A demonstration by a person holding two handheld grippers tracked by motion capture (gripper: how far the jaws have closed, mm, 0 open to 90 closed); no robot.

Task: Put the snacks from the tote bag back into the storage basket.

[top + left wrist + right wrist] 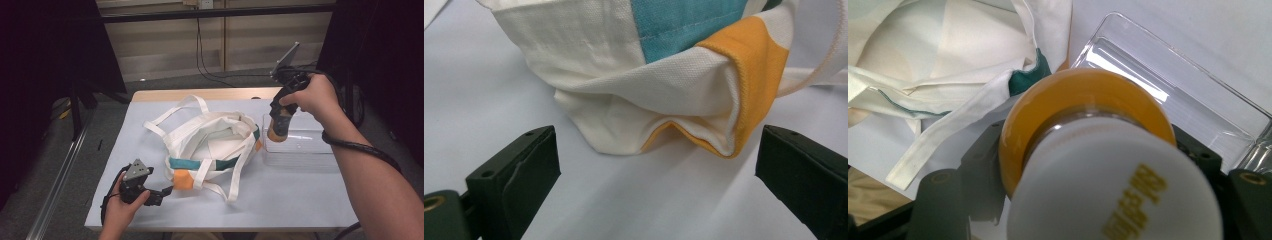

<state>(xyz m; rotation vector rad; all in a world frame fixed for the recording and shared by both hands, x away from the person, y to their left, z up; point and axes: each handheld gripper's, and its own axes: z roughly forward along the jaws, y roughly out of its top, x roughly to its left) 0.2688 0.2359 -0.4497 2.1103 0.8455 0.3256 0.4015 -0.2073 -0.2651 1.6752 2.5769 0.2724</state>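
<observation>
One bottle [278,127], one cloth tote bag [210,145] and one clear plastic tray [300,150] lie within the working area of a table [280,195] covered in pale blue-grey sheeting. The bottle is amber-orange with a broad white cap bearing yellow printed characters; in the right gripper view the bottle [1083,100] is seen cap-first, with the orange shoulder ringing the white cap. The right gripper [280,120] has its two jaws clamped on the bottle, which hangs below the person's right hand [312,95] over the left end of the tray, close to the bag's rim. The tray [1188,95] is rectangular, transparent and shallow-walled, and stands to the right of the bag, just beside it.

The bag is off-white canvas with a teal band and an orange panel along its near edge; its mouth gapes upward and several white straps trail across the sheeting. In the left gripper view the bag [644,85] shows a folded corner, white over orange, with the teal patch above.

The left gripper [159,196], held low at the near left of the table, has its two black jaws spread wide apart, with nothing between them; the bag's orange corner lies just ahead of the tips. Two grippers and two forearms are counted, one cable trailing from each gripper.
</observation>
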